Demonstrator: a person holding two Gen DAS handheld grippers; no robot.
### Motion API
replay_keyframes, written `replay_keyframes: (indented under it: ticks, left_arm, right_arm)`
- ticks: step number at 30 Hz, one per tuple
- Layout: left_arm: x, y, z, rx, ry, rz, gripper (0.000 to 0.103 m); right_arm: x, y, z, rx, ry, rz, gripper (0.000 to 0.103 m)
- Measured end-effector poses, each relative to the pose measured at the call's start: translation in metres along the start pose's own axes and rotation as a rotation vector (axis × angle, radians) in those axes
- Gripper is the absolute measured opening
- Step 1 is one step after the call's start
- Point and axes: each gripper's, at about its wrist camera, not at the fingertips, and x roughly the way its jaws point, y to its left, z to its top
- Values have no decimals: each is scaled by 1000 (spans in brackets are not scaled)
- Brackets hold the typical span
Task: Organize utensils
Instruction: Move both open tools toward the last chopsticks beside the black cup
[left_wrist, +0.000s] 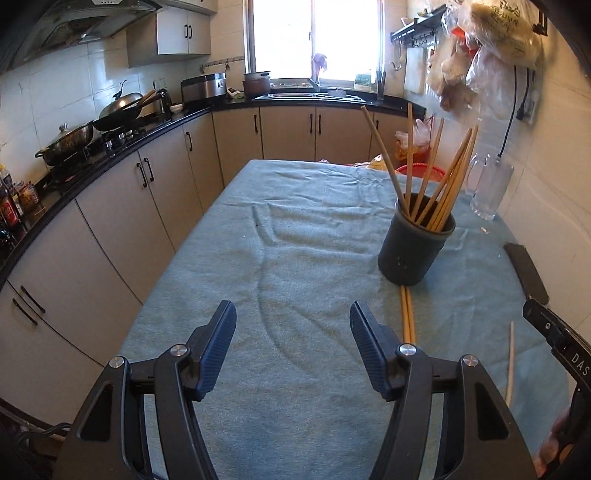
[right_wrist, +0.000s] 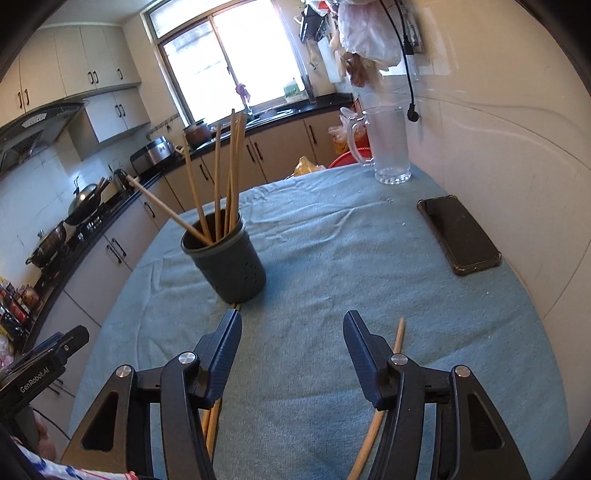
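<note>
- Where writing can be read, "GenRobot.AI" is seen on the left gripper's body at the left edge of the right wrist view, and "DAS" on the right gripper's body at the right edge of the left wrist view.
- Left gripper (left_wrist: 293, 347): jaws spread wide, nothing held; it is held over the teal cloth (left_wrist: 295, 229), w/ the holder far-right of it.
- Right gripper (right_wrist: 291, 350): jaws also wide apart, nothing gripped.
- Dark utensil holder (right_wrist: 229, 258) is stood upright on the cloth, far-left of the right gripper; several chopsticks (right_wrist: 218, 184) are stood in it, leaning at mixed angles.
- A pair of chopsticks (left_wrist: 408, 314) is laid flat on the cloth, its far end at the holder's base; in the right wrist view it passes under the gripper's left finger.
- A single chopstick (right_wrist: 398, 338) is laid beside the right finger, partly hidden beneath it.
- Glass mug (right_wrist: 388, 144) far right, black phone (right_wrist: 460, 232) right, near the wall.
</note>
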Motion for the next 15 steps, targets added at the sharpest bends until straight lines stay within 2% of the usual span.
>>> replay_keyframes:
  ticks: [7,15]
  left_arm:
    - [9,4,-4,1,27,17,63]
    - [19,11,-8,-4,52,24,63]
  right_arm:
    - [19,17,-17,-43,86,10,62]
    - [35,38,-31,-112,144,29,62]
